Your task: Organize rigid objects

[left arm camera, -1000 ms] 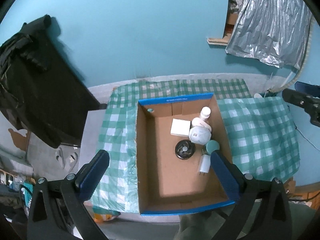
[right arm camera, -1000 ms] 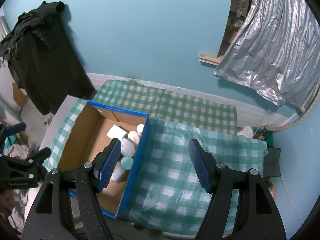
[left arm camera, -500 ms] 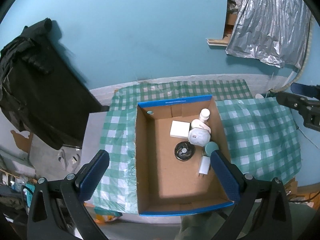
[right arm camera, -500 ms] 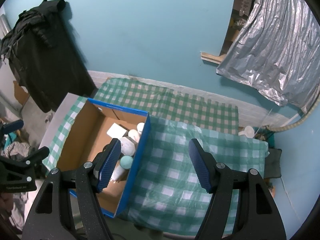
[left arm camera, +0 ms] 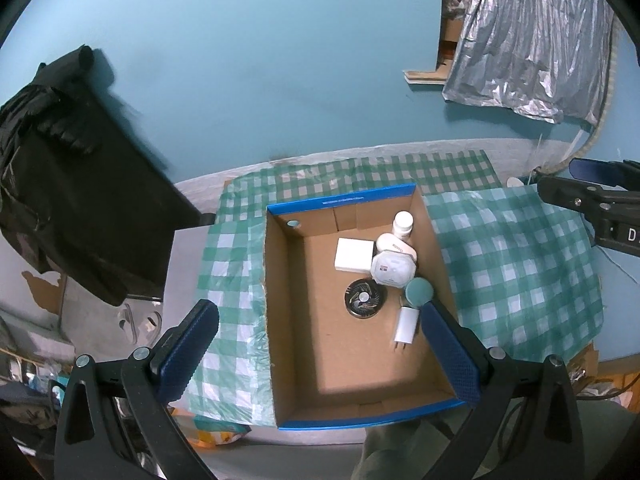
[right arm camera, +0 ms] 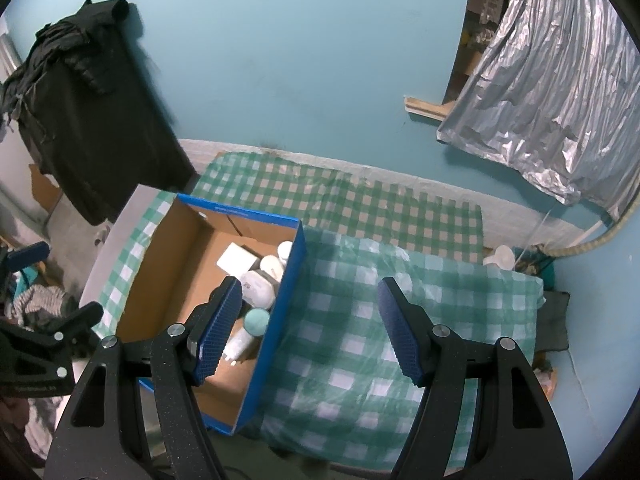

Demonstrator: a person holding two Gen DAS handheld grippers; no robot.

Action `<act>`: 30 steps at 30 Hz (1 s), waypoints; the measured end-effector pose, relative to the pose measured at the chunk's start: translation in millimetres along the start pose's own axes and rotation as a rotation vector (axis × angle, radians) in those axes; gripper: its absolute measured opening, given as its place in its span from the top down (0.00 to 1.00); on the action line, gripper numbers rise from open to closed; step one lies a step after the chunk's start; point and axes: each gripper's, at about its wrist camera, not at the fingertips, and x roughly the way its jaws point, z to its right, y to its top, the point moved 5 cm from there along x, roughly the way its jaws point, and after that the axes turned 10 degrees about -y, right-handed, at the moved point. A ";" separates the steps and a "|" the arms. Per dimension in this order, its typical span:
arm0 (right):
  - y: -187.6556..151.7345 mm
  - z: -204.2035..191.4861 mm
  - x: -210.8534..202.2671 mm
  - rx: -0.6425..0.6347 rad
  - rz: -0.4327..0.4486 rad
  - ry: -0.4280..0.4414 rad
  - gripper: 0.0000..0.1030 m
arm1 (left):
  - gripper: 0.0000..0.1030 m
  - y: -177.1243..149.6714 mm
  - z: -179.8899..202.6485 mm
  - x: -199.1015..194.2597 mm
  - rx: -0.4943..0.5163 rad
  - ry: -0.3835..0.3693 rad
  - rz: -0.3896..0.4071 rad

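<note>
A cardboard box (left arm camera: 288,320) with blue rims sits on a tabletop covered by a green-and-white checked cloth (left arm camera: 516,264), against a teal wall (left arm camera: 260,60). All the loose items lie inside the box, bunched along its right wall. At the far end stands a white bottle (left arm camera: 402,222). Just near of it lies a white oval case (left arm camera: 394,245), and to its left a flat white square box (left arm camera: 354,255). A round white container (left arm camera: 392,269) rests against both. Nearer still are a teal-capped jar (left arm camera: 418,291), a dark round fan (left arm camera: 363,298) to its left, and a white plug (left arm camera: 406,325) lying flat closest to the camera. The left half of the box floor is bare cardboard.

The left claw (left arm camera: 320,354) hangs above the box with its blue pads spread wide, holding nothing. The right claw (right arm camera: 310,332) hangs over the cloth just right of the box, its pads also well apart and empty; its left pad overlaps the box's right wall in the right-wrist view.

A black garment (left arm camera: 72,172) hangs on the wall to the left, and crinkled silver foil (left arm camera: 532,44) hangs at the far right.
</note>
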 end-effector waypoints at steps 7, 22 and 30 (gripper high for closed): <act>1.4 -2.0 -0.5 0.003 0.004 0.011 0.32 | 0.01 0.1 1.4 -1.8 0.001 0.005 -0.002; 4.5 -3.4 -0.6 0.004 0.006 0.012 0.32 | 0.01 0.9 -1.5 -6.0 -0.008 0.025 0.002; 4.7 -3.0 -0.6 0.004 0.006 0.012 0.32 | 0.01 0.4 0.5 -6.5 0.000 0.029 -0.003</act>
